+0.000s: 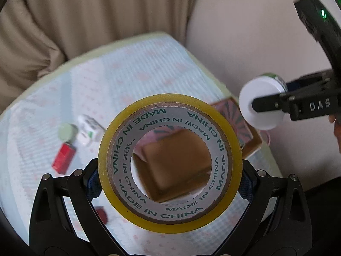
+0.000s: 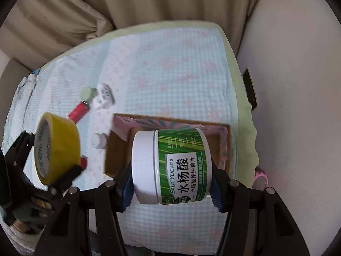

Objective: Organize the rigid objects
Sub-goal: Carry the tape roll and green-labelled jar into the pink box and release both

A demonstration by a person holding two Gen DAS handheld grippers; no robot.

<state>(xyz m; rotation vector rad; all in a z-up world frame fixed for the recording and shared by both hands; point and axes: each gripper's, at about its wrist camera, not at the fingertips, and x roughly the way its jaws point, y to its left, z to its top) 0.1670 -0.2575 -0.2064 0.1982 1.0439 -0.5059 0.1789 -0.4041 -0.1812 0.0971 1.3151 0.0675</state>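
My left gripper (image 1: 170,186) is shut on a yellow tape roll (image 1: 229,137) and holds it in the air above the brown cardboard box (image 1: 177,164), seen through the roll's hole. The roll also shows in the right wrist view (image 2: 64,145). My right gripper (image 2: 171,188) is shut on a white jar with a green label (image 2: 181,164), held sideways above the box (image 2: 116,155). The jar also shows in the left wrist view (image 1: 261,106), right of the roll. A pink patterned item (image 2: 149,122) lies in the box.
On the light checked cloth (image 2: 170,74) lie a red item (image 2: 78,109), a pale green cap (image 2: 86,93), a white cube (image 2: 102,99), a small white bottle (image 2: 99,140) and another red piece (image 2: 83,163). A beige curtain hangs behind; a wall stands to the right.
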